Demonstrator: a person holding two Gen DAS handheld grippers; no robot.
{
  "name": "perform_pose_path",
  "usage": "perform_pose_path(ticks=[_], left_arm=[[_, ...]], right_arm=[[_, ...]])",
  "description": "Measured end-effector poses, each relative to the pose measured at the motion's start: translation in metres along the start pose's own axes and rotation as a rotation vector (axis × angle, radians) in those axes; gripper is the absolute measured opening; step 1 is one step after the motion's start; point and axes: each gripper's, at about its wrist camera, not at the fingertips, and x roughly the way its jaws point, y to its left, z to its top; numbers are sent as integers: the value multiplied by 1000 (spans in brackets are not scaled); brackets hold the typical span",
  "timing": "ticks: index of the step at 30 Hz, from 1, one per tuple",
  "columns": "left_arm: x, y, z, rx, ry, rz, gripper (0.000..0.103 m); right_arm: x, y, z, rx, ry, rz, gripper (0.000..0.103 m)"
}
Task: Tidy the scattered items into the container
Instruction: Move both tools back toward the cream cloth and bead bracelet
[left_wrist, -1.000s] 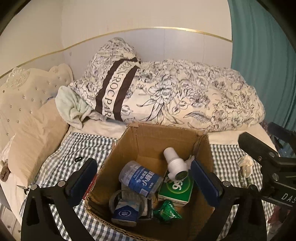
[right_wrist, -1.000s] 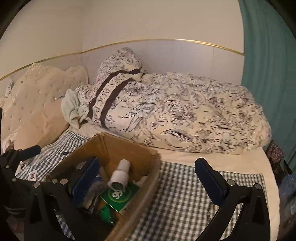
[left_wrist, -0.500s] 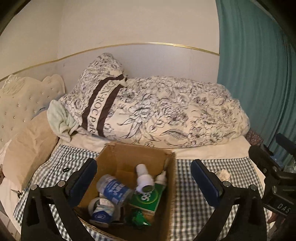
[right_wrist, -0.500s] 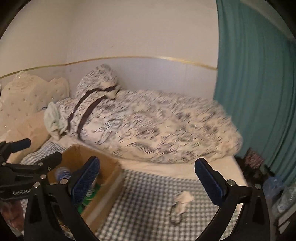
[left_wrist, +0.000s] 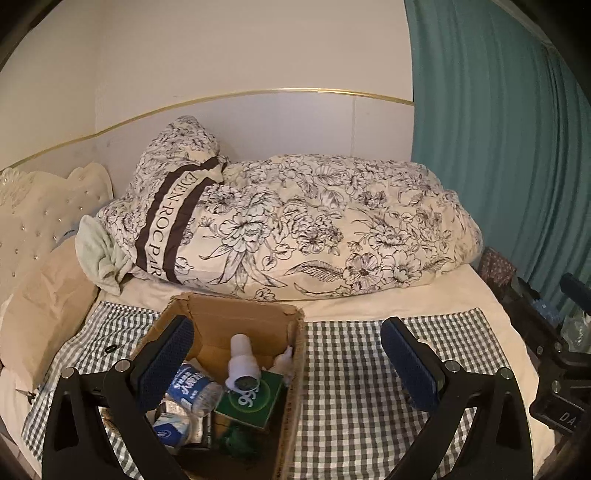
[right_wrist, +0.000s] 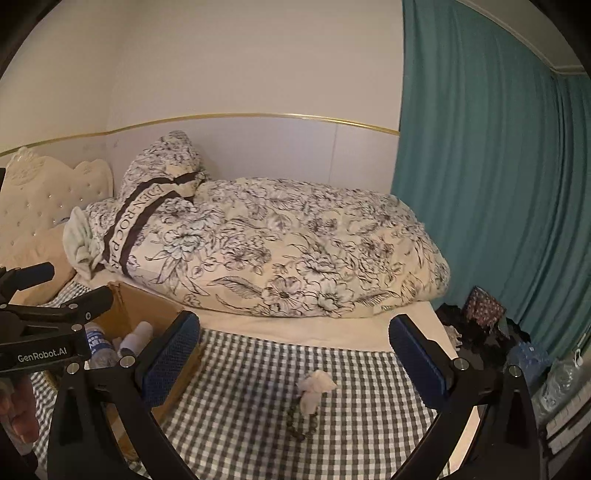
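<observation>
An open cardboard box (left_wrist: 236, 317) stands on the checked cloth (left_wrist: 354, 369) on the bed. In it lie a water bottle (left_wrist: 194, 386), a white tube (left_wrist: 242, 363), a green packet (left_wrist: 251, 400) and other small items. My left gripper (left_wrist: 288, 369) is open and empty, above the box's right wall. In the right wrist view the box (right_wrist: 127, 306) is at the left. A crumpled white tissue (right_wrist: 314, 389) and a beaded bracelet (right_wrist: 301, 424) lie on the cloth (right_wrist: 251, 380). My right gripper (right_wrist: 293, 363) is open and empty, above and short of them.
A rolled floral duvet (left_wrist: 295, 229) lies along the far side of the bed. A beige pillow (left_wrist: 40, 295) and a tufted headboard (left_wrist: 33, 210) are at the left. A teal curtain (right_wrist: 491, 184) hangs at the right, with clutter (right_wrist: 480, 317) below it. A small black ring (left_wrist: 110, 348) lies left of the box.
Both grippers have pulled back and swung right. The box has slid left in both views. The tissue and bracelet have come into the right wrist view, between the fingers. Both grippers stay open.
</observation>
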Motion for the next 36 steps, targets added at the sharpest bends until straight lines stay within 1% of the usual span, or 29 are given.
perform_pose_path(ticks=[4, 8, 16, 18, 20, 23, 27, 29, 34, 36], left_arm=[[7, -13, -4, -10, -8, -14, 103], [25, -33, -14, -4, 19, -13, 103], [53, -70, -33, 84, 36, -19, 103], [61, -78, -40, 103, 46, -24, 103], [69, -83, -49, 120, 51, -28, 103], [86, -92, -60, 149, 90, -24, 103], [102, -98, -70, 148, 110, -32, 103], [110, -101, -75, 143, 121, -38, 103], [132, -108, -92, 154, 174, -42, 103], [139, -109, -99, 155, 190, -49, 103]], right_arm=[[4, -16, -8, 10, 18, -13, 103], [11, -34, -17, 27, 41, -18, 103], [42, -62, -36, 69, 107, -28, 103], [48, -64, -41, 65, 116, -26, 103], [57, -66, -46, 72, 146, 5, 103], [71, -70, -54, 90, 187, 18, 103], [91, -72, -67, 74, 229, -17, 103], [103, -73, -74, 71, 256, -19, 103], [124, -75, -86, 64, 259, -15, 103], [135, -73, -90, 52, 269, -30, 103]])
